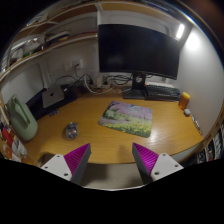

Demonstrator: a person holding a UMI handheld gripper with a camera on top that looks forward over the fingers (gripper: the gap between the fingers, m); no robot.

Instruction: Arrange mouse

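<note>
Tool [110,160] released, magenta pads [77,156] spread above smooth wooden desk [95,140]. Small rounded grey mouse [71,129] lies beyond the fingers at eleven o'clock; flat rectangular printed mousepad [127,118] at one o'clock.

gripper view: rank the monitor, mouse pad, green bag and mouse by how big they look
1. monitor
2. mouse pad
3. green bag, close to the mouse pad in apparent size and nearer the camera, so unsure
4. mouse, clearly smallest

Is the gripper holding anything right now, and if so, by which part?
Nothing is held. The gripper is open and empty, above the desk; the mouse lies beyond it.
</note>
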